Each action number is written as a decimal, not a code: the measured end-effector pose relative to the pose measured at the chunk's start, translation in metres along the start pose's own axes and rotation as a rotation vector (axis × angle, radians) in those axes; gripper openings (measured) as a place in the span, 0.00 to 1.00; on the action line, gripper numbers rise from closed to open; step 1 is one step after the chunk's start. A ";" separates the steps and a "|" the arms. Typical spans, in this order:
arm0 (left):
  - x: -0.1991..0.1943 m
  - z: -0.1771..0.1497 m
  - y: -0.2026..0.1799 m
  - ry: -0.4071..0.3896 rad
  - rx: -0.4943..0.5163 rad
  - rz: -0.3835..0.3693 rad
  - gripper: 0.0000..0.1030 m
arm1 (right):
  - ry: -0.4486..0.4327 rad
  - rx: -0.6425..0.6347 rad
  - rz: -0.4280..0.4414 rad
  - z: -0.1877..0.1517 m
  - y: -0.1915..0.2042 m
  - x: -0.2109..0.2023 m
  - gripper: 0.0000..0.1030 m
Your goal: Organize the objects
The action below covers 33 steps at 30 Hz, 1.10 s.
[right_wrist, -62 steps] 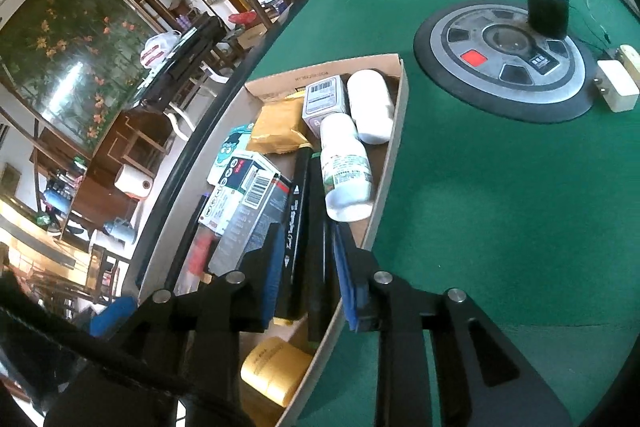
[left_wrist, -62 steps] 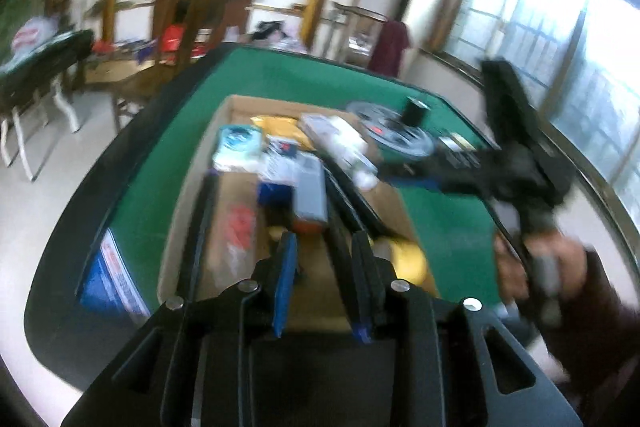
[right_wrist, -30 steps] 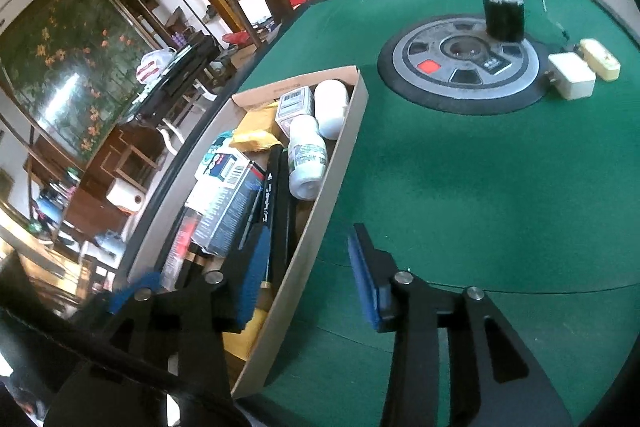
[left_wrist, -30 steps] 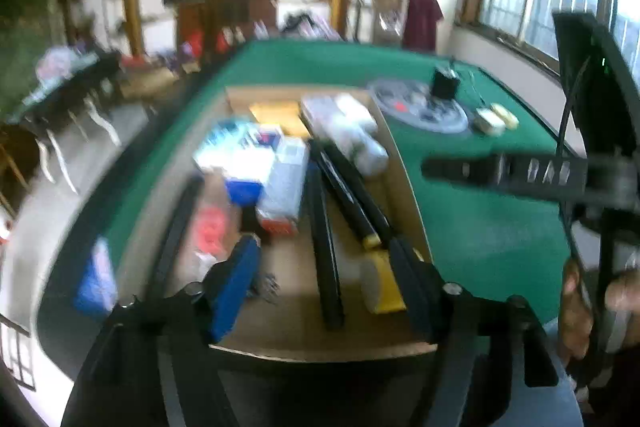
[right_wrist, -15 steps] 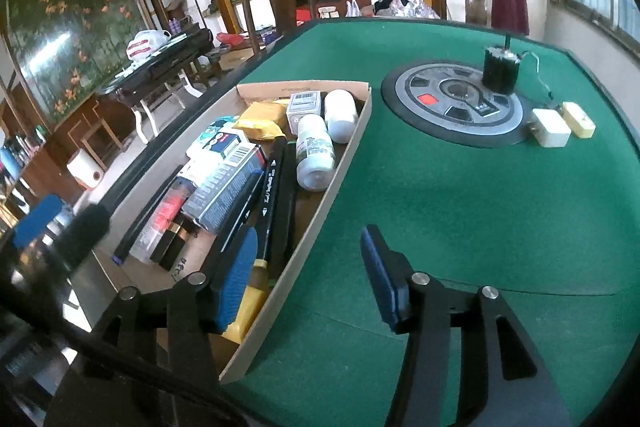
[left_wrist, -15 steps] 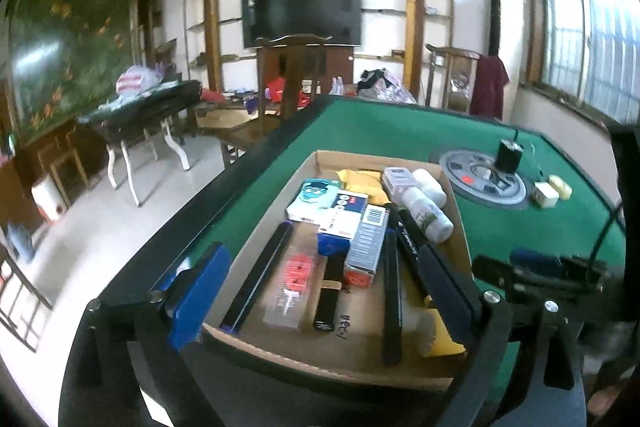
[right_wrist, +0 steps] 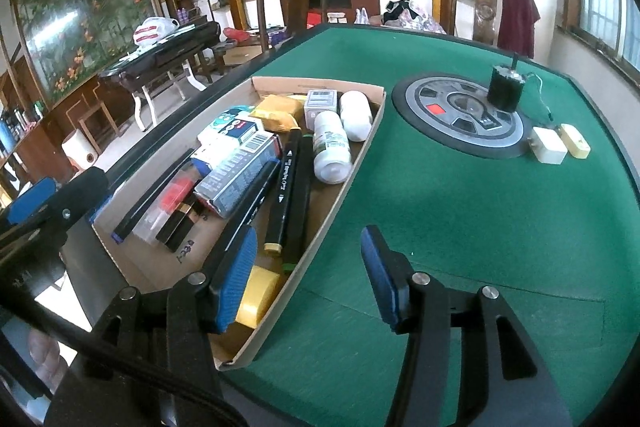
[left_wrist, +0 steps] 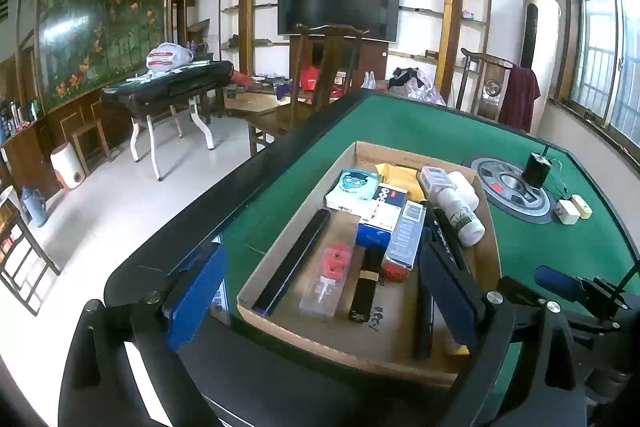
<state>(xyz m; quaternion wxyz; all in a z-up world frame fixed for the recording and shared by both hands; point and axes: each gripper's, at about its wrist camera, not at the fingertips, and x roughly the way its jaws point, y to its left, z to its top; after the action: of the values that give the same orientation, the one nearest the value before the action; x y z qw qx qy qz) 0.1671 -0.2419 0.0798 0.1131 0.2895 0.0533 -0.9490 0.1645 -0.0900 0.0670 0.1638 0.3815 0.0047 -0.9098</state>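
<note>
Right wrist view: black marker, light, rigid, slick, just ahead of right gripper fingers, half-open, empty; grasp mid-barrel; left gripper wide, empty.

home living room: television, mahjong table

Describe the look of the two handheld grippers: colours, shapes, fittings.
Both are matte black, angular frames. The left gripper has two long black fingers faced with blue pads, with silver screw heads at the joints. The right gripper is built the same, its blue pads finely ribbed. A black cable crosses the lower left of the right wrist view.
</note>
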 end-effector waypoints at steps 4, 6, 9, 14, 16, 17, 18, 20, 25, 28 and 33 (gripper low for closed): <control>-0.002 -0.001 0.000 0.001 0.004 -0.001 0.92 | 0.002 -0.003 -0.001 0.000 0.002 -0.001 0.52; -0.002 -0.001 -0.001 0.004 0.004 -0.002 0.92 | 0.002 -0.003 -0.001 -0.001 0.002 -0.001 0.52; -0.001 -0.001 0.000 0.006 0.002 0.001 0.92 | 0.001 -0.012 -0.006 -0.001 0.003 -0.001 0.52; 0.001 -0.002 -0.001 0.020 0.007 -0.006 0.92 | 0.001 -0.065 -0.041 -0.003 0.014 0.001 0.55; 0.003 -0.002 -0.003 0.031 0.015 -0.012 0.92 | 0.005 -0.099 -0.047 -0.001 0.022 0.002 0.57; 0.003 -0.003 -0.003 0.036 0.017 -0.017 0.92 | 0.006 -0.116 -0.054 0.000 0.026 0.003 0.57; 0.004 -0.003 -0.004 0.040 0.019 -0.019 0.92 | 0.008 -0.132 -0.065 0.001 0.030 0.005 0.57; 0.004 -0.004 -0.005 0.045 0.024 -0.021 0.92 | 0.022 -0.163 -0.089 0.005 0.037 0.009 0.58; 0.006 -0.004 -0.005 0.054 0.022 -0.019 0.92 | 0.044 -0.155 -0.084 0.003 0.038 0.015 0.58; 0.009 -0.004 -0.004 0.062 0.019 -0.016 0.92 | 0.049 -0.152 -0.084 0.001 0.038 0.016 0.58; 0.016 -0.006 0.002 0.089 0.001 -0.027 0.92 | 0.057 -0.158 -0.079 -0.001 0.042 0.018 0.58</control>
<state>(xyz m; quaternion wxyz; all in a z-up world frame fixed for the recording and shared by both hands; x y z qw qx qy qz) 0.1580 -0.2452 0.0660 0.0979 0.3307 0.0618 -0.9366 0.1663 -0.1347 0.0589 0.1571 0.3928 0.0962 -0.9010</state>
